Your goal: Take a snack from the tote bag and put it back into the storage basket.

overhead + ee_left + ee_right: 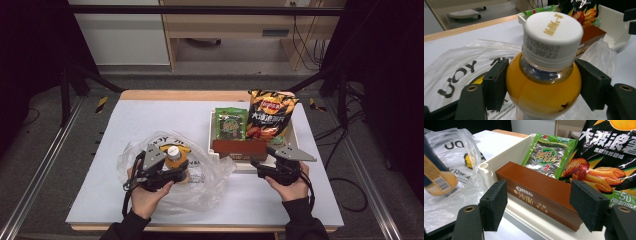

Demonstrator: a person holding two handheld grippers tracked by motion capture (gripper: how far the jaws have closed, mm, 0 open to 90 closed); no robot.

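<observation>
The left gripper (pixel 167 167) is clamped on an orange drink bottle (pixel 544 85), which stands roughly upright with its white cap (pixel 552 37) on top, over a crumpled clear plastic bag (pixel 200 182) at the near left of the table. The right gripper (pixel 539 202) has its jaws apart, empty, just in front of a brown cookie box (pixel 541 200) lying lengthwise across the near edge of a white tray (pixel 509 157). The tray also holds a green seaweed packet (pixel 547 152) and a black chip bag (pixel 609 160) farther back.

White-topped table (pixel 150 120): clear plastic bag (pixel 202 187) at 7 o'clock, cream tray (pixel 212 131) at 2 o'clock, well apart.
</observation>
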